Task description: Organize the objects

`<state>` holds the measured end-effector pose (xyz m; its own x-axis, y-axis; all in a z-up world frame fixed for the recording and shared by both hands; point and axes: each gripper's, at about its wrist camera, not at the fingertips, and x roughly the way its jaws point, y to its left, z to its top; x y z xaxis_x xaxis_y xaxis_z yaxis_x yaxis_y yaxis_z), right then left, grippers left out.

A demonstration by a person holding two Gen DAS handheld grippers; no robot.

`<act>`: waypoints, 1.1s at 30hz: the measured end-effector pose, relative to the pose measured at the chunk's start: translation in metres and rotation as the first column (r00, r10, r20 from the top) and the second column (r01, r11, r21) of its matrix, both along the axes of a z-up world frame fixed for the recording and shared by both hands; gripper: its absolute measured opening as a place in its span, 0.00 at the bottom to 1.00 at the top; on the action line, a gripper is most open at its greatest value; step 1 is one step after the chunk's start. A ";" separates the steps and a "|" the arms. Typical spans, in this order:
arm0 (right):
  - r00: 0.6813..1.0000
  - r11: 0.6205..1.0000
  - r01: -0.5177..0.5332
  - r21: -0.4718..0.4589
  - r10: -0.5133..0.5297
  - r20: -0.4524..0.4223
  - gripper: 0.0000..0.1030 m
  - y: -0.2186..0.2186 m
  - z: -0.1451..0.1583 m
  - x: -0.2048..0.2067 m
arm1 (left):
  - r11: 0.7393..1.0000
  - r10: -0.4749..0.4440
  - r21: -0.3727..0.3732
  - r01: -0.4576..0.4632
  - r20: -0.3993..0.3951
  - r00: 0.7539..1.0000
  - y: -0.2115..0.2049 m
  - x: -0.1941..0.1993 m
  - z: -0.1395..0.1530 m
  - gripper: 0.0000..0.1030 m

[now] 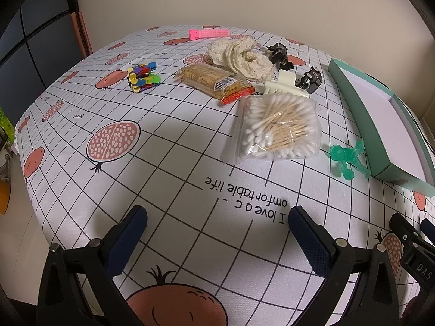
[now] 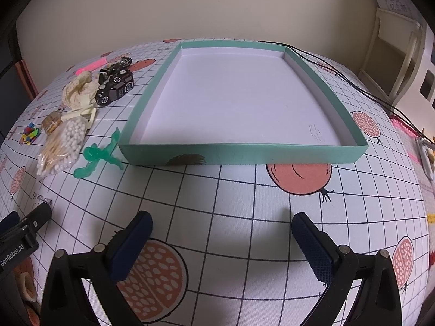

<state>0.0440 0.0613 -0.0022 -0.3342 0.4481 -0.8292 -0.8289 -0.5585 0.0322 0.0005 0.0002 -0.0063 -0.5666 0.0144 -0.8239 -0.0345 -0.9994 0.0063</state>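
Task not yet begun: both the left tongs (image 1: 217, 233) and right tongs (image 2: 221, 237) hung wide and empty over the tabletop (image 2: 244, 195), the green tray (image 2: 244, 153) held nothing, and cotton swabs (image 1: 277, 127), green figure (image 1: 349, 160) and other clutter lay beside it.

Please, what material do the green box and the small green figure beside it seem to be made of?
The green box looks like cardboard: matte teal walls, thin straight edges, plain white paper lining inside. The small green figure looks like moulded plastic or soft rubber: translucent, glossy, with rounded blobby limbs. Which of the two cannot be told by sight alone.
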 end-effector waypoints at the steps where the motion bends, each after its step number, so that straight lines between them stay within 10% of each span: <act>1: 1.000 1.000 -0.001 0.000 0.001 0.000 1.00 0.000 0.000 0.000 | 1.000 0.000 0.000 0.000 0.001 1.000 0.000 0.000 0.000 1.00; 33: 1.000 1.000 -0.002 -0.006 0.002 0.006 1.00 0.004 0.000 0.005 | 1.000 -0.027 0.001 0.027 0.038 0.999 0.000 -0.001 0.005 1.00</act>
<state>0.0490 0.0653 -0.0020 -0.3298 0.4422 -0.8341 -0.8279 -0.5601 0.0305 -0.0002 0.0005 -0.0016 -0.5340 0.0294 -0.8449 -0.0619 -0.9981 0.0044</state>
